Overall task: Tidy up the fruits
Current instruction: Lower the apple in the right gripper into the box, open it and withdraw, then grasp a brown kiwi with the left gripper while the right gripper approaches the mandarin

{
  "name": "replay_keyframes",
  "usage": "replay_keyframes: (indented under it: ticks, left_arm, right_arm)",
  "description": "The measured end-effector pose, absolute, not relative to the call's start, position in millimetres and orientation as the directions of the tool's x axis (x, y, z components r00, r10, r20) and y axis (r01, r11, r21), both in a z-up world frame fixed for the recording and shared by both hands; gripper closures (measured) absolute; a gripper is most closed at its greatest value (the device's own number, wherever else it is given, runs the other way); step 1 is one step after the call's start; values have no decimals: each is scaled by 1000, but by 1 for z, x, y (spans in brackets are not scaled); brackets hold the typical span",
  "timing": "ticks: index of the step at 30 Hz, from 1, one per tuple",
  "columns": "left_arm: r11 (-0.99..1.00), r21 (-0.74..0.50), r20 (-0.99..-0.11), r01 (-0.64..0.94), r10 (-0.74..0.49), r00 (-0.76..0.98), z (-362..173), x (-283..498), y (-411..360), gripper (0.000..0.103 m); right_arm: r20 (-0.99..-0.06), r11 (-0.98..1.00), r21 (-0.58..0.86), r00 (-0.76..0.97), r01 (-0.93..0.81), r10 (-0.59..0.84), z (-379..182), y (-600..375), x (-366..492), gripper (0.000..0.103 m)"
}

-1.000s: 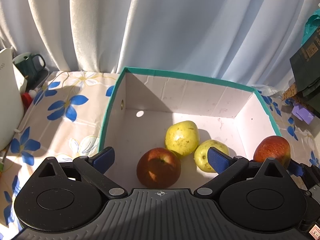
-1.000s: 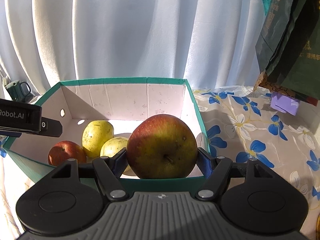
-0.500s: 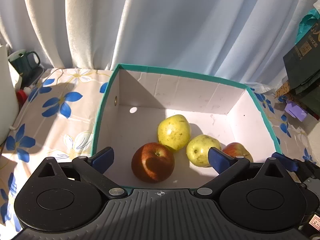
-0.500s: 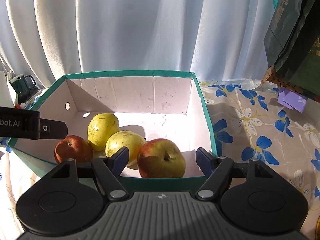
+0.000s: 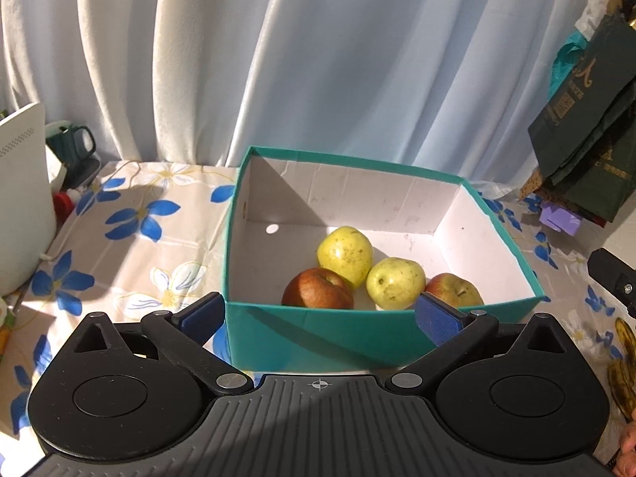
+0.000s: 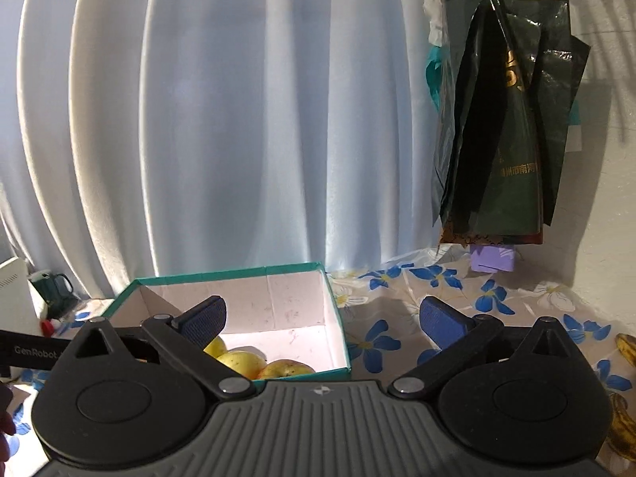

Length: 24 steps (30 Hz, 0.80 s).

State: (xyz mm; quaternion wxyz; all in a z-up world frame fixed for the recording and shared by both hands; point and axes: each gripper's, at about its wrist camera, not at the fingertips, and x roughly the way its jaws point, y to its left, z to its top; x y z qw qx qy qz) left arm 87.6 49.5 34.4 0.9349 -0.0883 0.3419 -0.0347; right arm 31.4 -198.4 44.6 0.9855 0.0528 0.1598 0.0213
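- White appliance [image 5: 22,202]: at 9 o'clock on the worktop [image 5: 131,238], tall, plain casing with a vent grille.
- Dark green mug [image 5: 73,147]: behind the appliance, near the curtain [image 5: 318,59].
- Floral cloth: beige with blue and white flowers, covers the worktop.
- Left hand-held gripper [image 5: 318,316]: jaws wide apart, nothing between the blue pads; the near wall of the box lies beyond the gap at 12 o'clock.
- Teal box [image 5: 381,330]: open top, white inside, at the middle of the worktop; holds four fruits, grouped toward its near wall.
- Red apple [image 5: 318,288]: leftmost fruit, against the near wall, touching the yellow fruit behind it.
- Yellow fruit [image 5: 345,254]: at 12 o'clock from the red apple, farthest back of the group.
- Second yellow fruit [image 5: 395,282]: just right of the first, touching it.
- Red-yellow apple [image 5: 455,290]: rightmost in the box, beside the second yellow fruit, near the front wall.
- Right hand-held gripper [image 6: 322,316]: jaws opening, nothing between them; the box corner and bare cloth show through the gap.
- Purple item [image 6: 493,256]: on the worktop at 2 o'clock, under the hanging bags.
- Dark green bags [image 6: 505,119]: hang at the wall, upper right.
- Bananas [image 6: 624,417]: at the right edge of the worktop, only partly in view.
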Motion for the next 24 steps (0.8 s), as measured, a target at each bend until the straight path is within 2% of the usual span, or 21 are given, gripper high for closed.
replay_keyframes:
  ticks: [4, 8, 12, 16, 21, 24]
  left_arm:
    - [978, -200, -580, 56, -164, 798, 24, 63, 47, 0]
    - [985, -132, -592, 109, -167, 788, 5, 47, 33, 0]
    - [988, 7, -594, 157, -122, 796, -13, 35, 9, 0]
    - [983, 62, -576, 175, -108, 810, -29, 32, -5, 0]
    - [993, 10, -601, 117, -88, 794, -47, 42, -2, 0]
    - [996, 18, -618, 89, -59, 784, -57, 47, -3, 0]
  right_arm:
    - [-343, 983, 174, 933, -52, 110, 39, -209, 21, 0]
    - [-228, 980, 183, 967, -75, 117, 34, -213, 2, 0]
    - [-270, 983, 140, 950, -120, 155, 33, -207, -2, 0]
    - [-288, 984, 120, 944, -134, 164, 36, -202, -7, 0]
    - [-274, 990, 107, 955, -92, 118, 40, -207, -13, 0]
    - [-270, 990, 120, 957, -74, 105, 42, -212, -16, 0]
